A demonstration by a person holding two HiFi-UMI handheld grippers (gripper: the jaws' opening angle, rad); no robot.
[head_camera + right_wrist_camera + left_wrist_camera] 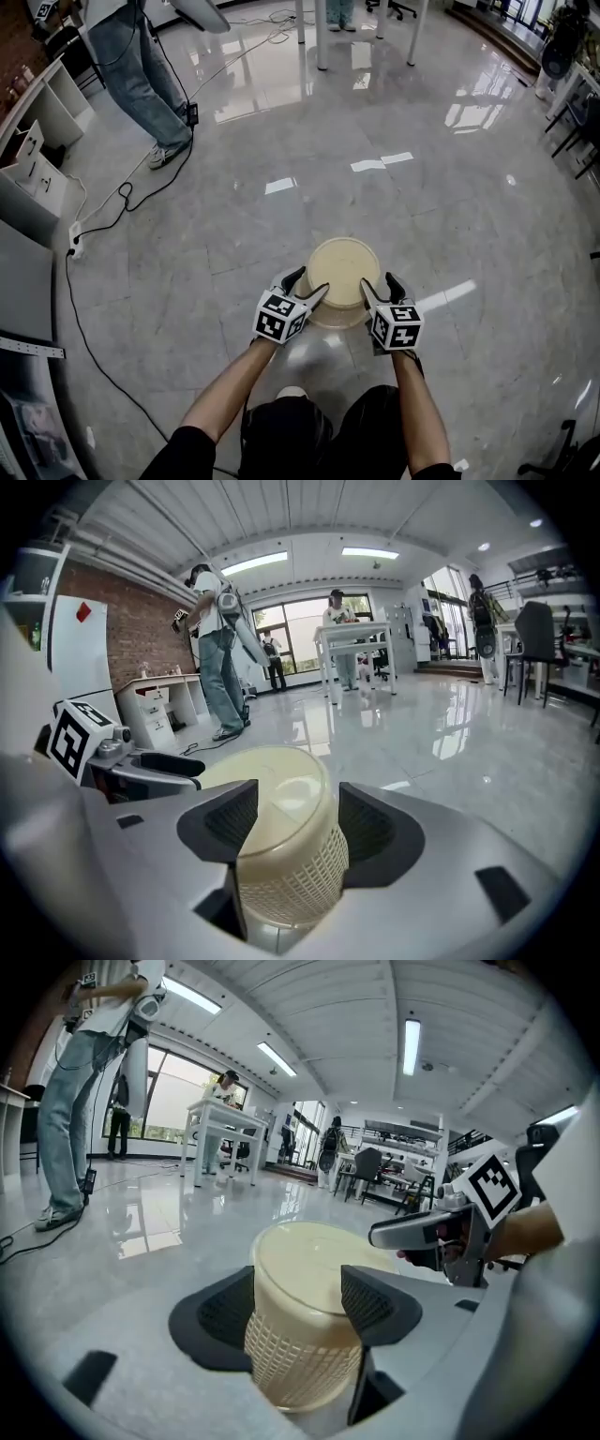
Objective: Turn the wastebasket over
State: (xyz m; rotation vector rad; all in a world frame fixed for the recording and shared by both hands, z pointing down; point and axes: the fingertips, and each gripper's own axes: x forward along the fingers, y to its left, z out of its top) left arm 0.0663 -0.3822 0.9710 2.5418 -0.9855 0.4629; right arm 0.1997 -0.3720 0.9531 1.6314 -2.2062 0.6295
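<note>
1. The wastebasket [343,274] stands on the floor [441,206], solid end up.
2. The left gripper [311,283] is released, jaws spread beside it.
3. The right gripper [380,283] is released on the opposite side.

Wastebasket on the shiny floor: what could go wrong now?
The wastebasket sits between the open jaws of the left gripper and the right gripper, so nothing clamps it: lifted now, it might drop. The floor looks glossy, so a nudge could make it slide or tip away.
</note>
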